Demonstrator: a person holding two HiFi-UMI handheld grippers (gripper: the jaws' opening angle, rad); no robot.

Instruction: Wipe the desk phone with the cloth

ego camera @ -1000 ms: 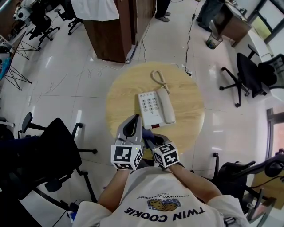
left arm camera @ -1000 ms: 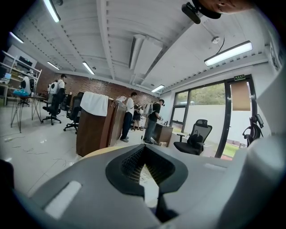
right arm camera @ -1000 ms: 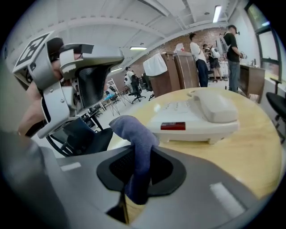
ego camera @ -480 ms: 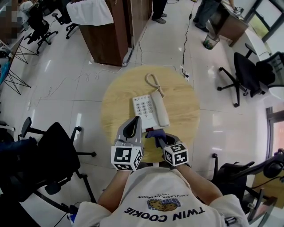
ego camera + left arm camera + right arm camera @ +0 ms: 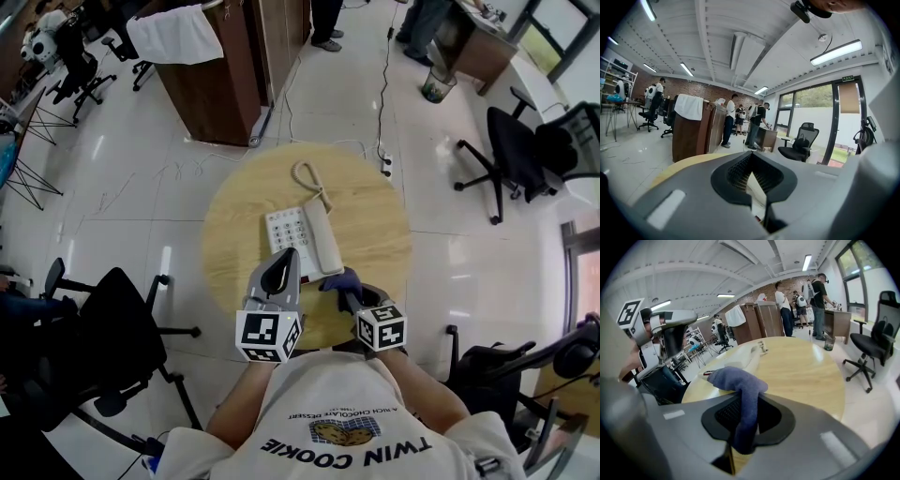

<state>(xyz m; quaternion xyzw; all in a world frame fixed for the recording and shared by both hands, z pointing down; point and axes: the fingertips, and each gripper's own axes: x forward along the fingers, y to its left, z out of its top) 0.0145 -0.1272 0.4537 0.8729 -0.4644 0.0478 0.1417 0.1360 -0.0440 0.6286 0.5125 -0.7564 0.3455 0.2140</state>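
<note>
Okay, right gripper is clamped on the blue cloth. The cloth is bunched up over the jaw tips, and one tail hangs down between the jaws in the right gripper view. It sits just beside the near end of the handset; I cannot tell if it touches. The desk phone lies mid-counter on the round wooden counter, handset cradled on its right side and keypad to the left. Its coiled cord loops at the far side. The left gripper hangs at the phone's near edge, jaws closed together with nothing between them. A black office chair stands left of the counter. A brown cabinet with a white towel draped on it stands beyond.
</note>
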